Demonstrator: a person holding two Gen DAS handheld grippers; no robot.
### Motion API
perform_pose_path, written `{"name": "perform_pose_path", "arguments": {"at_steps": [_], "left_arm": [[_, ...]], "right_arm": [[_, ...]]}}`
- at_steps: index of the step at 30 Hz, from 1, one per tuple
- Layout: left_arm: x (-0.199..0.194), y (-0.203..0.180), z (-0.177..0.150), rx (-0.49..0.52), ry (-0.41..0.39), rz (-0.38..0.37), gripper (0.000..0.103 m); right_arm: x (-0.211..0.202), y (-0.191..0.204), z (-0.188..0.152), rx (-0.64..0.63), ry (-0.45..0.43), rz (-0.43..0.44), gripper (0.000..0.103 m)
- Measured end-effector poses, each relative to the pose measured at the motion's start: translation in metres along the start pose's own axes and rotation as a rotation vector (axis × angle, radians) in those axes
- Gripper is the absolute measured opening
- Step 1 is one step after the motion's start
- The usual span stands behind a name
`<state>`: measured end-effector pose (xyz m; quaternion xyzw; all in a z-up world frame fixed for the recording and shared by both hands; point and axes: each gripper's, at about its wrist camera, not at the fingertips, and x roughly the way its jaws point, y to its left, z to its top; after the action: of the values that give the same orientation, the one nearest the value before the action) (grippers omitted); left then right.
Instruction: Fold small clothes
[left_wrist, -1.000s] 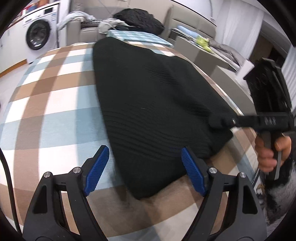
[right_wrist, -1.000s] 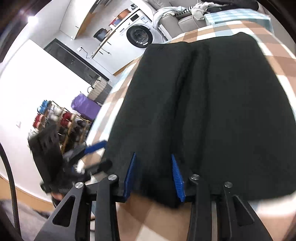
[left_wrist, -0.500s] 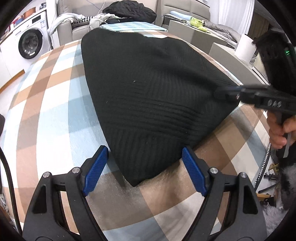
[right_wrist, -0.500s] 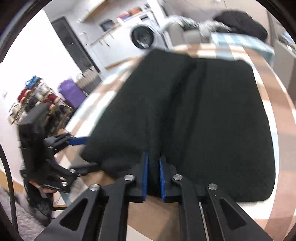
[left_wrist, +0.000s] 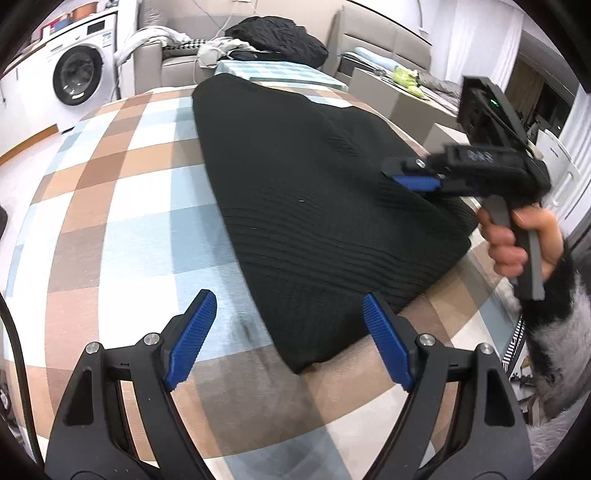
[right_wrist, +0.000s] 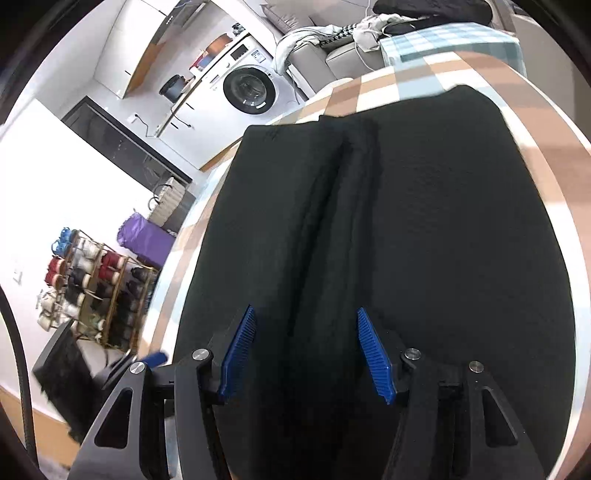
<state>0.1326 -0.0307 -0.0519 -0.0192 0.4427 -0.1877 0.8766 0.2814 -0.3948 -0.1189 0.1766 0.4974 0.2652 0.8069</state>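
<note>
Garment: a black knitted garment lies flat on the checked tablecloth, toward the right side of the table, with its near corner just in front of the left gripper.
Left gripper: the left gripper has its jaws spread wide and holds nothing; it hangs over the near corner of the knit.
Right gripper: the right gripper is also released, above the near hem, with a long ridge in the cloth running between its fingers.
Risk, layers: the knit looks thick, so I judge a pinch could catch only the top layer and the fold would come out crooked.
Risk, ridge: if the fold is made over this ridge, the crease may be pressed in.
Risk, cloth: the tablecloth could be grabbed together with the corner and pulled along.
Around: a washing machine stands at far left, a sofa with piled clothes behind the table, and a shoe rack on the floor.
In the way: nothing lies on the garment; only the two grippers are close to each other.
</note>
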Motion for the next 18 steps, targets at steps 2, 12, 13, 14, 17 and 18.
{"name": "perform_pose_path", "arguments": {"at_steps": [2, 12, 13, 14, 17, 18], "left_arm": [[0.001, 0.005, 0.000, -0.016, 0.004, -0.003, 0.080], [0.009, 0.010, 0.006, -0.027, 0.001, -0.009, 0.080], [0.008, 0.010, 0.007, -0.028, -0.002, -0.009, 0.080], [0.008, 0.010, 0.008, -0.030, -0.006, -0.009, 0.080], [0.005, 0.014, 0.011, -0.049, -0.018, -0.026, 0.080], [0.004, 0.015, 0.012, -0.057, -0.023, -0.033, 0.080]], "right_arm": [[0.014, 0.003, 0.017, -0.001, -0.017, -0.020, 0.058], [0.037, 0.007, 0.048, -0.052, -0.044, -0.085, 0.013], [0.034, 0.012, 0.049, -0.073, -0.053, -0.083, 0.011], [0.025, 0.018, 0.050, -0.098, -0.076, -0.082, 0.010], [-0.010, 0.032, 0.058, -0.112, -0.166, 0.002, 0.009], [-0.019, 0.036, 0.060, -0.128, -0.194, -0.015, 0.009]]}}
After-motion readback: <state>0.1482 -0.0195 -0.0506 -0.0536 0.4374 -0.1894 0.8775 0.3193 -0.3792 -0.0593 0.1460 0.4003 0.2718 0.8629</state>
